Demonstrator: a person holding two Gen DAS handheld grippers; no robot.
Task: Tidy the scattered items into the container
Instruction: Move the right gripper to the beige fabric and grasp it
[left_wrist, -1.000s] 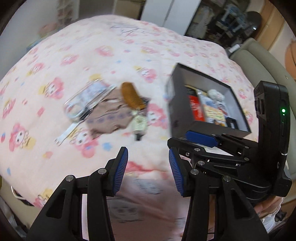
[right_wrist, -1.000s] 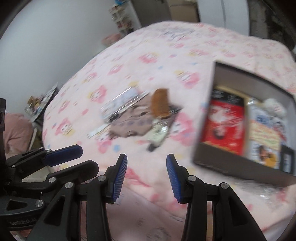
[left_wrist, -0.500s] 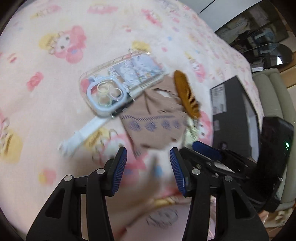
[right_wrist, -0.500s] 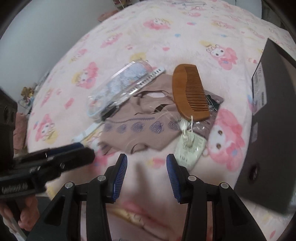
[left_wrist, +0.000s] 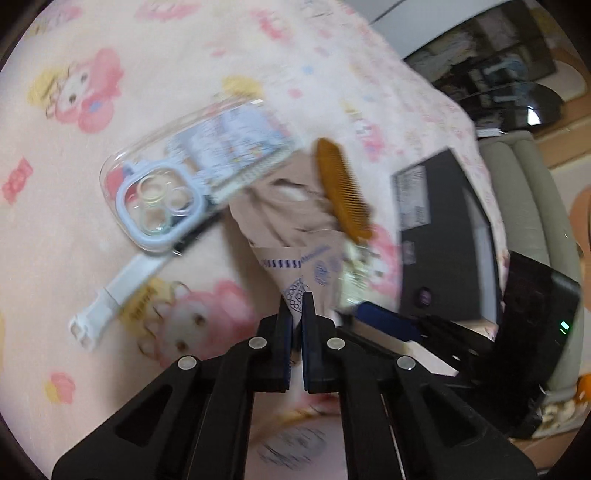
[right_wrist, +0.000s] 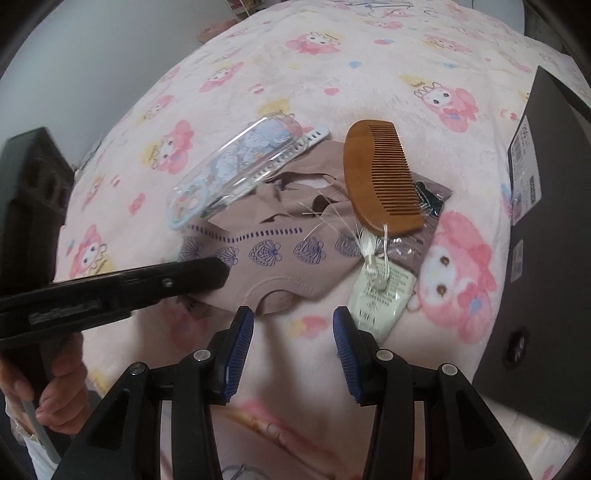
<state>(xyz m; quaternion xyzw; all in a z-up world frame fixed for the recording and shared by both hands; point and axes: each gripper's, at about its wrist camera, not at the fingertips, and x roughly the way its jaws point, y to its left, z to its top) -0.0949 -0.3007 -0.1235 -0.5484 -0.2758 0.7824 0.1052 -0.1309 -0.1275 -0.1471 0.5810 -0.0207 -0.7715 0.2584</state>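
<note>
We were at the pick-up step: our left tool (left_wrist: 297, 301) had pinched the near edge of the beige cloth (right_wrist: 280, 254) lying on the bed (right_wrist: 332, 81); our right tool (right_wrist: 293, 325) hovered spread. Next, a lift toward the black container (right_wrist: 546, 258) beside it, without dragging the comb (right_wrist: 380, 177).

Both grippers are black plastic with silver screws; the right gripper (right_wrist: 293, 325) has ribbed blue pads (right_wrist: 242, 347), lower centre. The left gripper (left_wrist: 297, 310) looks alike.
</note>
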